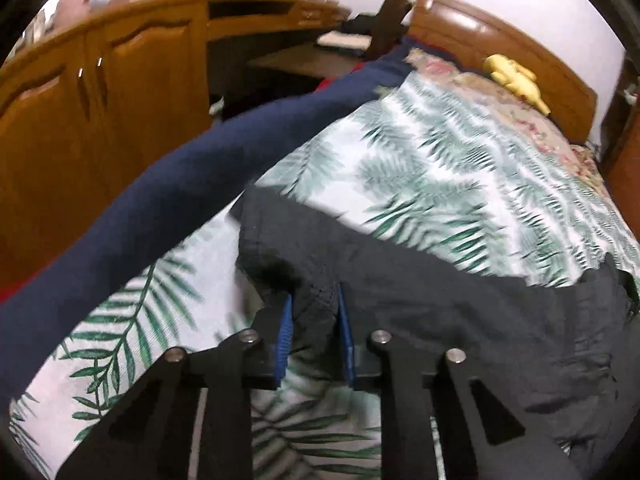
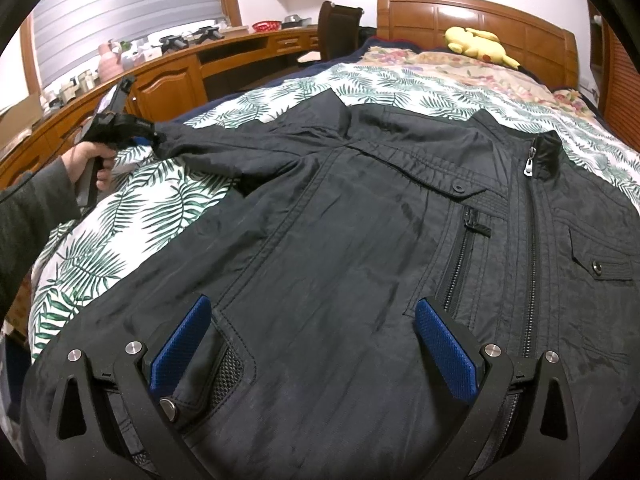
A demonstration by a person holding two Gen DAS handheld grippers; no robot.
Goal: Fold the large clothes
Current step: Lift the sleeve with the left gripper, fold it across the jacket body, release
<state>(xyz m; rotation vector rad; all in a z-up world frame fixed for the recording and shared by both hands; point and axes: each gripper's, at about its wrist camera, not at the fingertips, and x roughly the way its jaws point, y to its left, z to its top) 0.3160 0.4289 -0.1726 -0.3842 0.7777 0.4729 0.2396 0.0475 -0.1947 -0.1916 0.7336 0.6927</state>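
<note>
- Cuff of black nylon zip jacket (image 2: 360,208) pinched in my left gripper (image 1: 313,300): fold sleeve inward, low.
- Right gripper (image 2: 308,320) gapes above hem, empty.

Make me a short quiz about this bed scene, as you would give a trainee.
1. True or false: the left tongs pinch the jacket sleeve.
2. Which describes the right tongs? A) shut on the zip B) open over the jacket's front C) holding the plush toy
3. Fill in: the jacket lies on a bedspread printed with green ____.

Key
1. True: black sleeve cloth sits between the two blue pads.
2. B: the pads stand wide apart with nothing gripped.
3. Leaves.
</note>
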